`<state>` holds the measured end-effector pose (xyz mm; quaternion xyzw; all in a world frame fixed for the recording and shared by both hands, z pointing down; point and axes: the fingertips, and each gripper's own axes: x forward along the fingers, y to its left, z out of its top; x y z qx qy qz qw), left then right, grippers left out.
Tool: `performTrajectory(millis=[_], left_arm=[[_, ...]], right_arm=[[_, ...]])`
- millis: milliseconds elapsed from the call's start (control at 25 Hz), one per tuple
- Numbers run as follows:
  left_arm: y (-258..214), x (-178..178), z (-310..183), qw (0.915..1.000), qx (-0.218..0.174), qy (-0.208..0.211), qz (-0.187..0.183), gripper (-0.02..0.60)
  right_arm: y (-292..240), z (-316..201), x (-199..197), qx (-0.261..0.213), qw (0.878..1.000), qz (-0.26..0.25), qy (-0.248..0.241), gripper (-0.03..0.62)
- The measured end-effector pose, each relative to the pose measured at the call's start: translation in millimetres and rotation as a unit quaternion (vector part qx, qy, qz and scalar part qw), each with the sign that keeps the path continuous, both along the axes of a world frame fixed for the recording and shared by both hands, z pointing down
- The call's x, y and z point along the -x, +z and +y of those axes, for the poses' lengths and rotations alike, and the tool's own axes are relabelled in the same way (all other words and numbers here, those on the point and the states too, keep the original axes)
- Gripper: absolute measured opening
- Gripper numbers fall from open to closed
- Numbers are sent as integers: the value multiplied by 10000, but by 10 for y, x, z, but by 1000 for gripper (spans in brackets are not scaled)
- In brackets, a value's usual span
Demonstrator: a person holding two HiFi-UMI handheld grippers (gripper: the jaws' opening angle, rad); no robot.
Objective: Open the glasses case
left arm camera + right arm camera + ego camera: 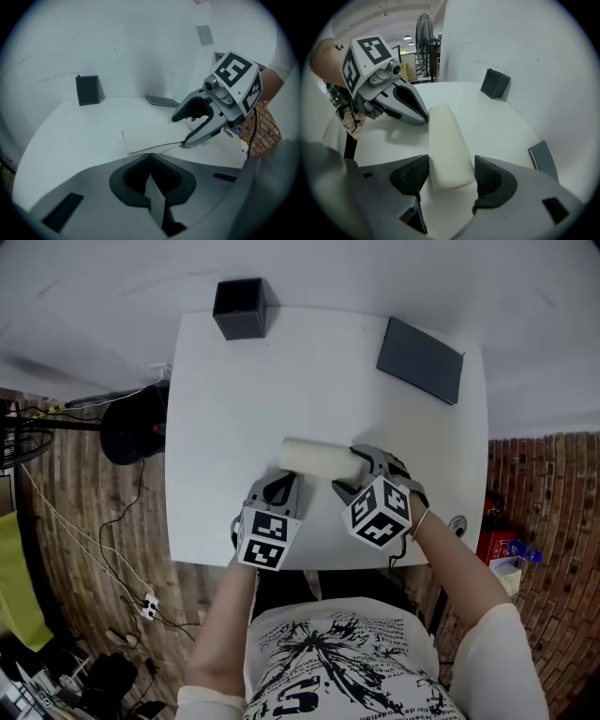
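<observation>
A cream glasses case (319, 457) lies closed on the white table (234, 399), its long side running left to right in the head view. My right gripper (347, 470) straddles its right end. In the right gripper view the case (447, 145) fills the gap and both dark pads (412, 174) touch its sides. My left gripper (291, 480) is shut and empty, its tip just in front of the case's left half. The left gripper view shows the case (152, 137) right beyond my closed jaws, with the right gripper (180, 131) at its far end.
A black box (240, 307) stands at the table's far edge and a flat dark slab (420, 359) lies at the far right corner. A floor fan (131, 423) and cables sit off the table's left side. The near table edge runs under my hands.
</observation>
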<state>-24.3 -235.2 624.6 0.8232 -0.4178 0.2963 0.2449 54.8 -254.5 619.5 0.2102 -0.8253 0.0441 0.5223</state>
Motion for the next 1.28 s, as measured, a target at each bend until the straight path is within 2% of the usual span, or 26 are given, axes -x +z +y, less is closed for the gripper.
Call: performTrajectory(millis=[120, 400, 600, 840, 1040, 1200, 1280], left_arm=[[12, -26, -2, 9998, 164, -53, 32, 14], [9, -18, 0, 9995, 281, -76, 131, 14], [16, -15, -1, 9991, 350, -110, 195, 14], [5, -14, 2, 9980, 498, -209, 338, 14], [26, -17, -22, 9979, 540, -222, 289, 14], [22, -32, -31, 9976, 583, -226, 279, 14], [16, -26, -27, 9977, 584, -214, 256, 14]], right_arm=[[-12, 15, 0, -33, 9999, 41, -96, 307], [-68, 20, 18, -60, 9998, 45, -198, 290], [-185, -6, 42, -133, 9995, -57, -277, 235], [-291, -49, 46, 55, 9996, -274, 2, 170], [-313, -137, 36, 254, 9992, -309, -39, 145], [-384, -342, -22, 116, 9991, -337, 208, 85], [-384, -401, -32, 36, 9993, -293, 241, 76]])
